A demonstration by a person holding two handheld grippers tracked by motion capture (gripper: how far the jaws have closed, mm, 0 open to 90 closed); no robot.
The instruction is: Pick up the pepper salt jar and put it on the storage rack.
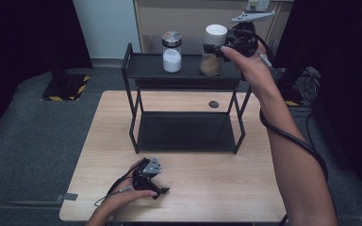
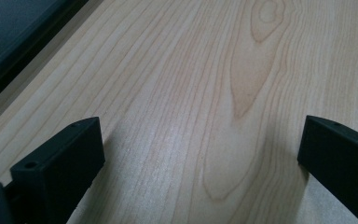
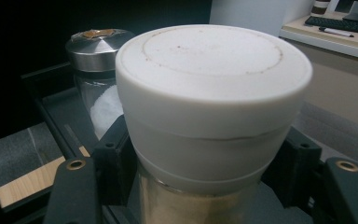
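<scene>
Centrally, a pale wooden counter [image 1: 188,183] carries a black shelf rack [image 1: 136,61], where the right hand-held gripper [image 1: 217,48] clamps the white-lidded jar [image 1: 213,56] beside a steel-lidded jar [image 1: 172,52], upper middle; the left hand-held gripper [image 1: 160,190] rests released, lower left.

The left gripper [image 2: 200,154] hangs low over the pale wooden table [image 2: 205,70]; its two black jaws stand wide apart, one at each lower corner, with bare wood grain between them and nothing held; a dark shelf edge [image 2: 14,42] crosses the table's upper left corner.
</scene>
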